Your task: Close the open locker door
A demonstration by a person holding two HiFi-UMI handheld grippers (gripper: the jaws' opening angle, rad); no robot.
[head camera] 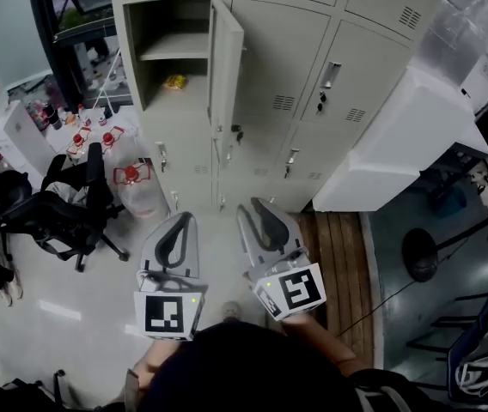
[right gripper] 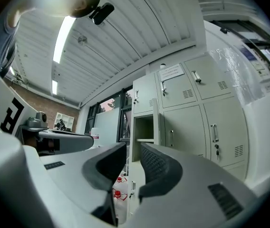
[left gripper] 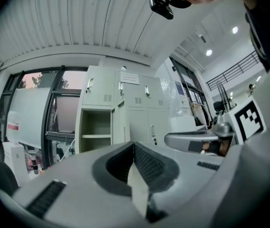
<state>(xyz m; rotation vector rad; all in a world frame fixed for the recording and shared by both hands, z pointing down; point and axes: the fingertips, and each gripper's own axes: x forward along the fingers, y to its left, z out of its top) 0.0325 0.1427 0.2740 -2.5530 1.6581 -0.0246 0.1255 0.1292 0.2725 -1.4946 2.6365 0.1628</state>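
Head view only: yellow item (head camera: 174, 81) inside open locker (head camera: 172, 26).

Locker bank (head camera: 347, 67): pale grey-beige; open locker door (head camera: 225, 63) same shade. Item on locker shelf (head camera: 174, 81): yellow. Left tongs (head camera: 184, 217), right tongs (head camera: 250, 205): light grey shells, black ribbed pads. Left marker cube (head camera: 168, 313), right marker cube (head camera: 291, 290): black squares on white. Floor (head camera: 72, 316): glossy off-white. Slatted strip (head camera: 338, 256): brown wood. Chair (head camera: 64, 209): black. Bottle caps (head camera: 130, 173): red.

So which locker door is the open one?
The door in the leftmost column, second from top: swung outward, baring a shelf and something yellow; the other doors sit flush.
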